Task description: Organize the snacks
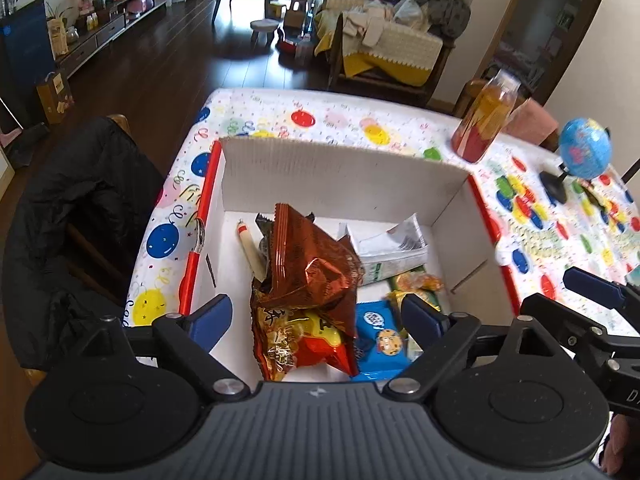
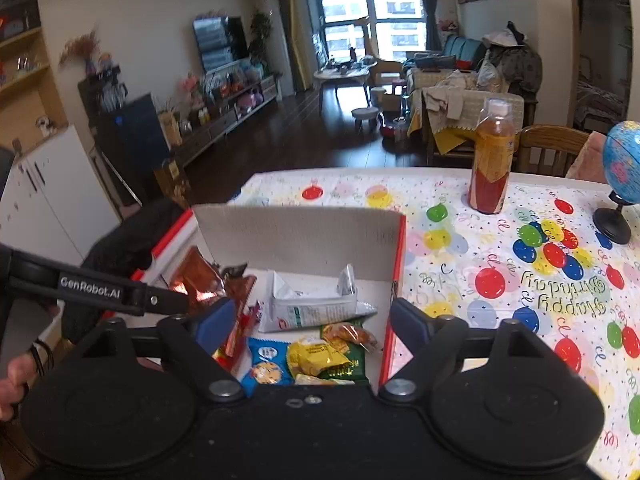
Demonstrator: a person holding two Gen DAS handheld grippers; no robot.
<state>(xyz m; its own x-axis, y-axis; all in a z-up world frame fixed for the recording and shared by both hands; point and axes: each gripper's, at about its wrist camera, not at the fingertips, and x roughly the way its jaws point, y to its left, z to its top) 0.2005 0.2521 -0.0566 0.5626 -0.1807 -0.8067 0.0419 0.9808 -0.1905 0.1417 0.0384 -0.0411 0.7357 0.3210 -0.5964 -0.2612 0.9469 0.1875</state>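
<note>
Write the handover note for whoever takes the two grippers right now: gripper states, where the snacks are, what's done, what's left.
Left gripper: open, nothing between its fingers, above the box.
Right gripper: open, empty, above the box's right side.
Snacks: all in the white box on the balloon tablecloth: big copper bag, blue cookie pack, white pouch, yellow and green packs, a sausage stick.
Outside the box: drink bottle and globe.
Done: no snack packets visible on the cloth.
Left: probably just tidying the pile; the copper bag lies crumpled over the others.
</note>
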